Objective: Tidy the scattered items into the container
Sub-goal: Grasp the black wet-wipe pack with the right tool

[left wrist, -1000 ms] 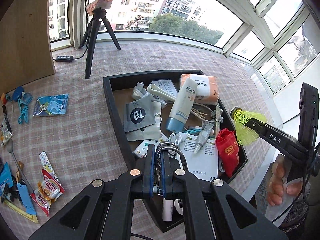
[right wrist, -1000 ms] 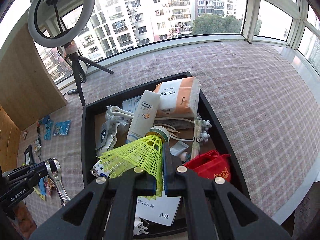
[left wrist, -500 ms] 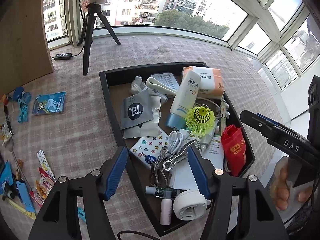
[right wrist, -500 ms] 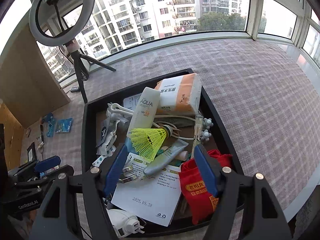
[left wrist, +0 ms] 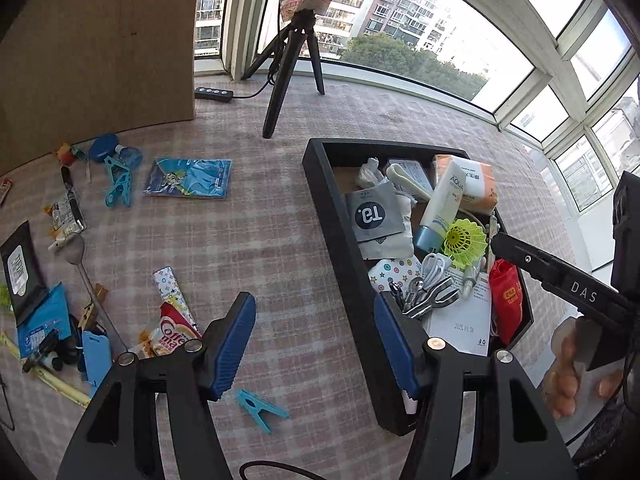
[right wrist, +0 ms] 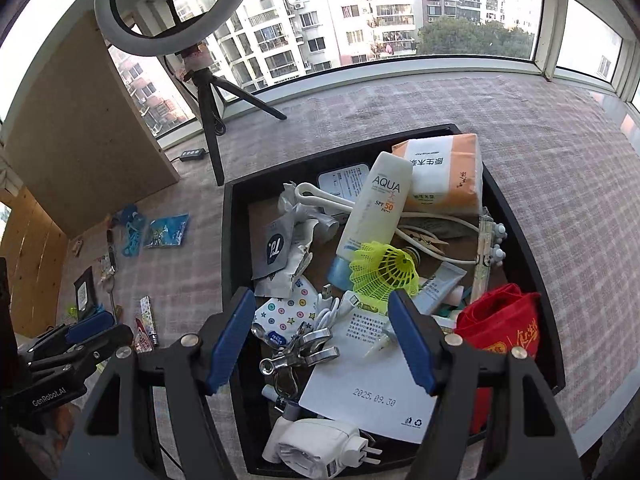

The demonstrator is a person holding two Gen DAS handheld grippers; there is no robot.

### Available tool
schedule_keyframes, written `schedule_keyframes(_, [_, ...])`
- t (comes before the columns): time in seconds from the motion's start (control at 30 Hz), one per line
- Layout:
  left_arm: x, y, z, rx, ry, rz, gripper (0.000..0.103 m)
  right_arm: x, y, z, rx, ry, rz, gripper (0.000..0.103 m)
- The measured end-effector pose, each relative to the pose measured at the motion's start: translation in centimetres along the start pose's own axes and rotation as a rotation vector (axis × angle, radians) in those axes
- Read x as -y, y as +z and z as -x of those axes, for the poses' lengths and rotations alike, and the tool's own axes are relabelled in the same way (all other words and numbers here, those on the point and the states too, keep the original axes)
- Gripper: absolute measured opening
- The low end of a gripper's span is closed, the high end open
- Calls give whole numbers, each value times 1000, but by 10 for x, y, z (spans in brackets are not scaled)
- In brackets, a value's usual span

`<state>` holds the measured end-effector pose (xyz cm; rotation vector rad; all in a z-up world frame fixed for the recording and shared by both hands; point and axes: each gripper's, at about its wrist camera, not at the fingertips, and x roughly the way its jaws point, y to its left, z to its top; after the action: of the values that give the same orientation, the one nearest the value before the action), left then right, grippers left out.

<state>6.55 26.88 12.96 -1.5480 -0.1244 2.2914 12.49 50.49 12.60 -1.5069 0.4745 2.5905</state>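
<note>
- Left wrist view: the left gripper (left wrist: pixel 316 344) hangs with its blue-padded jaws spread wide and nothing between them, above the checked cloth (left wrist: pixel 260 236) at the near left rim of the black tray (left wrist: pixel 332 216).
- A blue clothes peg (left wrist: pixel 260 408) lies on the cloth just below the left jaw, outside the tray.
- More loose things lie to the left: a coffee creamer sachet (left wrist: pixel 170 330), a spoon (left wrist: pixel 82 264), a blue printed packet (left wrist: pixel 188 178) and a light blue clip (left wrist: pixel 120 186) near the wooden board (left wrist: pixel 100 48).
- Inside the tray sit a grey pouch (left wrist: pixel 374 216), a sunscreen tube (left wrist: pixel 442 208), the yellow shuttlecock (left wrist: pixel 466 242), a metal clip (left wrist: pixel 432 300) and a red bag (left wrist: pixel 506 300).
- The right gripper (left wrist: pixel 500 244) reaches in from the right edge over the tray's far side, held by a hand (left wrist: pixel 568 376); from here I cannot tell how wide it stands.
- Right wrist view: the right gripper (right wrist: pixel 322 336) is wide open and empty, poised over the tray (right wrist: pixel 516 220).
- The shuttlecock (right wrist: pixel 384 268) lies on its side in the tray, touching the foot of the sunscreen tube (right wrist: pixel 380 204), just beyond the right jaw's tip.
- Between the jaws, lower down, lie the metal clip (right wrist: pixel 300 354), a white paper sheet (right wrist: pixel 376 380) and a dotted pouch (right wrist: pixel 286 312); a white plug adapter (right wrist: pixel 320 448) sits by the near wall, and an orange tissue pack (right wrist: pixel 444 168) at the far end.
- The left gripper (right wrist: pixel 88 340) shows at the left edge above the scattered items.
</note>
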Motion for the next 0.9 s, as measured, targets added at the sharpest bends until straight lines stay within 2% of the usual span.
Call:
schedule_keyframes(0.33, [-135,-19,43,32,54,150,58,-100,-16,-12,-28,92,59,68])
schedule_keyframes(0.67, [-268,-34,72,54,151,302,58,-256,-28,-39,-54,243,243,68])
schedule_keyframes(0.8, [-309,-32,74,52,165,357,52,-311,-32,-63,-102,292,301,68])
schedule_keyframes(0.9, [-330,-30,70,50,168,390,48,-350,-35,-83,-141,318,346,64])
